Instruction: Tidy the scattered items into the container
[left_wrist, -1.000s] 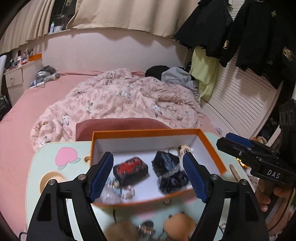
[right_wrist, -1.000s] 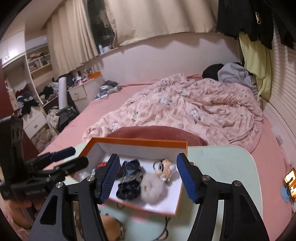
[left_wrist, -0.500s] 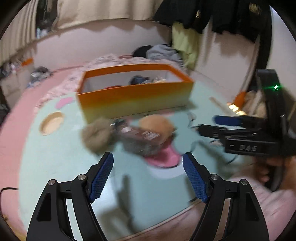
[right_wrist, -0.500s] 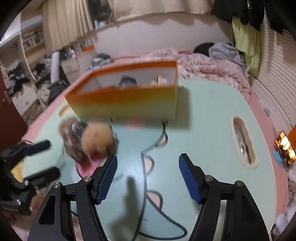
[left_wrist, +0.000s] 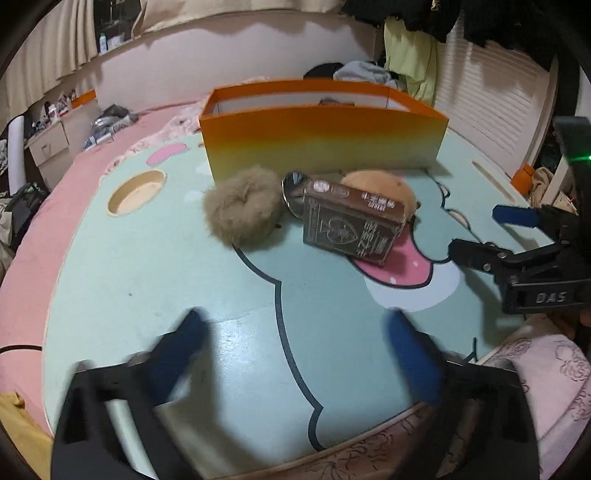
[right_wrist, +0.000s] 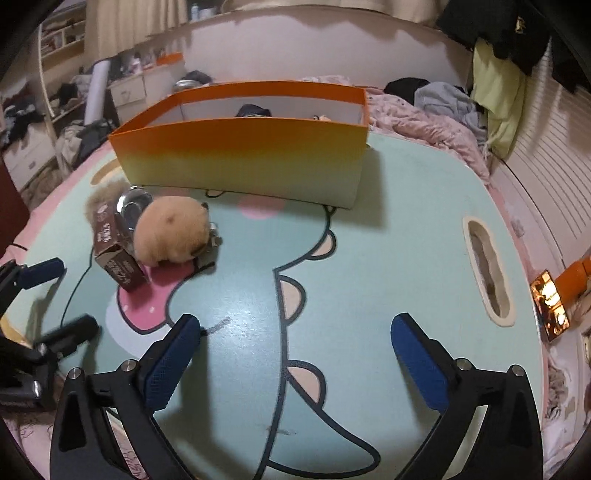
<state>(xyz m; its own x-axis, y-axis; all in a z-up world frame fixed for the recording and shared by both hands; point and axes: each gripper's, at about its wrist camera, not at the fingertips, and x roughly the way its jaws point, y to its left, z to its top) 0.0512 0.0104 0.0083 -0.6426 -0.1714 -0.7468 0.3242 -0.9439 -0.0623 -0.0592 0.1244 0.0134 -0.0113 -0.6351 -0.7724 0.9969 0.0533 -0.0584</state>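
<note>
The orange box (left_wrist: 321, 142) stands at the far side of the green table (left_wrist: 155, 280), its tall front wall hiding nearly everything inside; only a dark bundle (right_wrist: 254, 110) and a small tan shape peek over the rim in the right view. Just in front of it lie 4 loose things bunched together: a fluffy beige pom-pom (left_wrist: 240, 210), a shiny metal piece (left_wrist: 293, 192) mostly covered, a brown carton (left_wrist: 352, 225) and a tan plush toy (right_wrist: 171, 230). The left view shows the carton's printed face; the right view shows the plush's back instead. The left gripper (left_wrist: 295, 354) is blurred, spread apart and holding nothing. The right gripper (right_wrist: 295, 350) is likewise spread wide, with nothing between its fingers.
</note>
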